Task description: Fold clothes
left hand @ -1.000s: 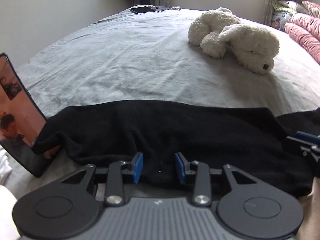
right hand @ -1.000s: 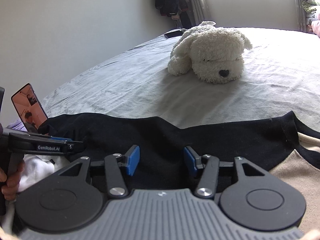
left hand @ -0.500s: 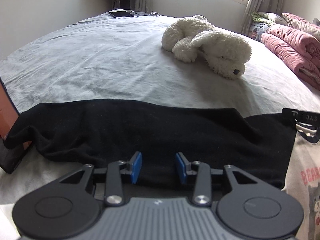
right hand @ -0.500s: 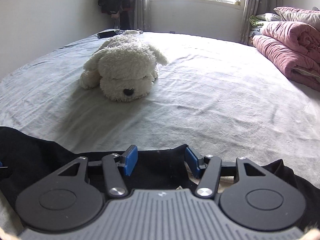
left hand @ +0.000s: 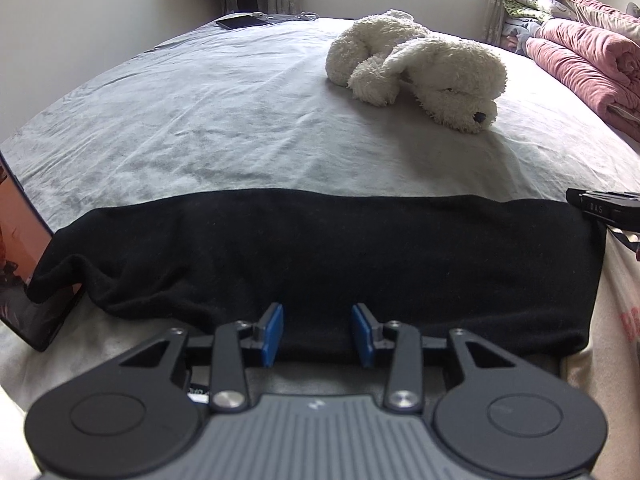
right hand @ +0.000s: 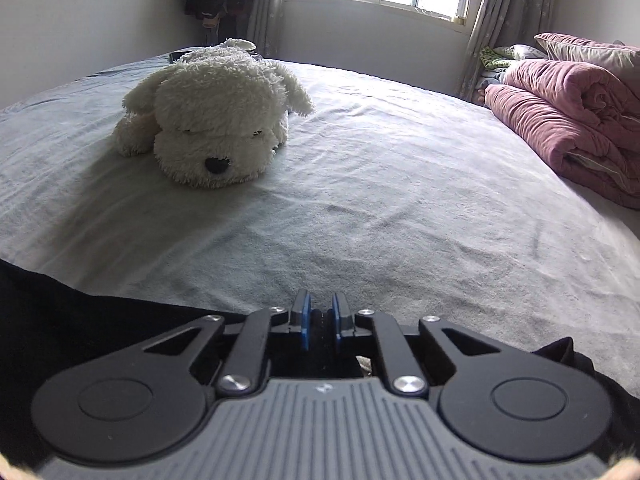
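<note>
A black garment point(left hand: 320, 248) lies spread across the near part of the grey bed sheet point(left hand: 224, 120), with a beige printed part point(left hand: 616, 300) at its right end. My left gripper point(left hand: 318, 334) is open at the cloth's near edge; its blue pads stand well apart with black fabric lying between and under them. In the right wrist view the black garment point(right hand: 80, 320) fills the lower left. My right gripper point(right hand: 320, 320) sits at its far edge, jaws closing, pads almost together with dark fabric pinched between them. The right gripper's body point(left hand: 608, 210) shows at the left view's right edge.
A white plush dog point(left hand: 420, 68) point(right hand: 212, 116) lies on the sheet beyond the garment. A lit phone point(left hand: 20, 272) leans at the left, partly under the cloth. Folded pink quilts point(right hand: 568, 120) are stacked at the right. A dark device point(left hand: 240, 22) lies at the far edge.
The right gripper's jaws went from wide apart to nearly together on the black fabric's edge, and its view swung right, away from the phone. The left gripper's jaws kept their spacing.
</note>
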A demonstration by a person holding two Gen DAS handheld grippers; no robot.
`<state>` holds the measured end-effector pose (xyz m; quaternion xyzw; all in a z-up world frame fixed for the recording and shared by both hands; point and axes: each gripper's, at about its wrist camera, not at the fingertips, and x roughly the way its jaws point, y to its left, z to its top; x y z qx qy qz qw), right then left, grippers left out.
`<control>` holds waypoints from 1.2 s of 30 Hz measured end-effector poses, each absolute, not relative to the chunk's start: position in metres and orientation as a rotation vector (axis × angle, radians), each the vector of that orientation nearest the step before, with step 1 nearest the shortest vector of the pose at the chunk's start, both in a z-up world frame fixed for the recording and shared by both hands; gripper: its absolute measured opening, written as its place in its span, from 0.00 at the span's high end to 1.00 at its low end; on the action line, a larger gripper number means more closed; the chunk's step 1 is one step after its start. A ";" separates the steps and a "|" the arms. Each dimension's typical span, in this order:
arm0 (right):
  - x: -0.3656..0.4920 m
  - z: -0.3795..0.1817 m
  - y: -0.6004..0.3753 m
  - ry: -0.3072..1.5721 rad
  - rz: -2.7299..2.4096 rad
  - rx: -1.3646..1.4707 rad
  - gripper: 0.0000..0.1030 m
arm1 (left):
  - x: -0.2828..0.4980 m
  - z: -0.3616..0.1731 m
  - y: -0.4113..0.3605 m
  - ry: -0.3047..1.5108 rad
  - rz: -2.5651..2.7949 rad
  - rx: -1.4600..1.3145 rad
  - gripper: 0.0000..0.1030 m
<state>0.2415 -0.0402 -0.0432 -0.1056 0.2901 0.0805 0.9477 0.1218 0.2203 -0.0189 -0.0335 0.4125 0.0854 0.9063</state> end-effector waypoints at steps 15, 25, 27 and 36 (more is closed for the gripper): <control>0.140 -0.015 -0.115 0.617 0.205 0.026 0.45 | 0.085 0.007 0.199 0.691 0.031 -0.180 0.42; 0.042 -0.004 -0.168 0.632 0.210 0.182 0.44 | 0.038 0.012 0.157 0.716 -0.138 -0.152 0.41; 0.024 -0.002 -0.181 0.629 0.204 0.218 0.44 | 0.027 0.014 0.152 0.732 -0.155 -0.172 0.41; -0.052 0.009 -0.233 0.628 0.150 0.324 0.44 | -0.037 0.029 0.139 0.777 -0.170 -0.204 0.38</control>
